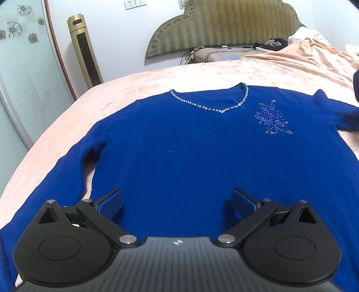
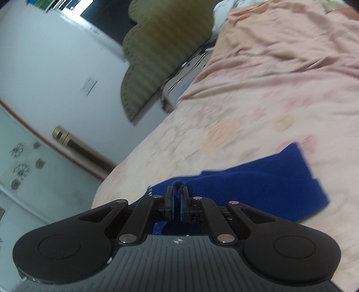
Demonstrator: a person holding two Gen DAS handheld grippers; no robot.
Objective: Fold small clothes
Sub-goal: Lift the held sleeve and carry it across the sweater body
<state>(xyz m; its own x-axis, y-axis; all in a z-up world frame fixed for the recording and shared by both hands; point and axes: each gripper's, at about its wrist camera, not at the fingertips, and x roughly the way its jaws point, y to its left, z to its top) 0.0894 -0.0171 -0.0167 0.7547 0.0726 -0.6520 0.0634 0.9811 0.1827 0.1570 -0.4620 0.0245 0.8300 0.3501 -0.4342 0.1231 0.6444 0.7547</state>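
Left wrist view
Sweater: a royal-blue sweater (image 1: 170, 152) lies spread flat, front side up, on the bed (image 1: 202, 74), its collar toward the headboard (image 1: 224, 24).
Trim: a line of pale beads (image 1: 208, 107) runs round the neckline; a beaded flower motif (image 1: 272, 119) sits on the chest to the right of it.
Sleeve: the sleeve on the left of the picture runs down beside the body toward the lower left corner.
Left gripper: the left gripper (image 1: 177, 202) hangs over the lower part of the sweater, jaws spread wide and released, only flat blue cloth showing between them.
Room: a gold tower fan (image 1: 85, 49) stands by the wall left of the headboard; wall sockets (image 1: 134, 3) are above it.
Right edge: a dark blur there, which I cannot make out.

Right wrist view
Right gripper: the right gripper (image 2: 177, 204) is tilted, jaws clenched on a thin fold of the blue sweater (image 2: 258, 186), a loop of cloth poking up past the tips.
Sweater: blue cloth stretches away from the jaws to the right and lies on the peach bed cover (image 2: 258, 94); its far edge is blurred.
Background: headboard and tower fan appear slanted at the upper left, smeared.
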